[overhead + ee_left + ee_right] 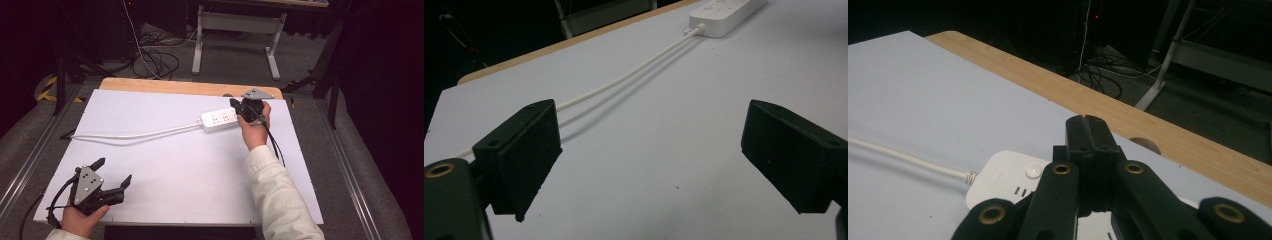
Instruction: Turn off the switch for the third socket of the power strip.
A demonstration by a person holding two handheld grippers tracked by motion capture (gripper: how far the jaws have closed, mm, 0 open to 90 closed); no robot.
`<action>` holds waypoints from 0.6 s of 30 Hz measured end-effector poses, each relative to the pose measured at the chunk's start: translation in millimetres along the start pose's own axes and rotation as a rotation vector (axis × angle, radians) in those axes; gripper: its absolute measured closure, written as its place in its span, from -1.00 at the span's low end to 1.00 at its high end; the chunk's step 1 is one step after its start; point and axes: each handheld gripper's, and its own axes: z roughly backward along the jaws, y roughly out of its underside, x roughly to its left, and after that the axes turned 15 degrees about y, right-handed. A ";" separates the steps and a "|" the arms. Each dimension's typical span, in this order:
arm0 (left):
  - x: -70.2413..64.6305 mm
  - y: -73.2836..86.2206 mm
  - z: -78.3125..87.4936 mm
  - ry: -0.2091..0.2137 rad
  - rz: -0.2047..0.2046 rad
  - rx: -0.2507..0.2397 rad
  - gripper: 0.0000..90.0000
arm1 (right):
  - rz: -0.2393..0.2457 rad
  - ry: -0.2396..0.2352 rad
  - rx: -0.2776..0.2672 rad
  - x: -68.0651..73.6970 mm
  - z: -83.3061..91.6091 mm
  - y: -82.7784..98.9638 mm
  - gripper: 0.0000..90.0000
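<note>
A white power strip lies at the far right of the white board. Its white cable runs left across the board. My right gripper hovers over the strip's right end. In the right gripper view its jaws are pressed together above the strip, with nothing seen between them. My left gripper rests at the board's near left corner, jaws spread wide. The left gripper view shows bare board between them. Far ahead lie the cable and the strip.
The board covers a wooden table whose bare far edge shows, with a round hole near the right gripper. Beyond it are a white table frame and loose cables on the floor. Metal rails run along both sides.
</note>
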 end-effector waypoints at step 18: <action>0.0 -0.2 0.3 -0.002 -0.002 -0.001 -0.79 | -0.030 -0.056 -0.009 -1.2 40.5 -4.0 0.98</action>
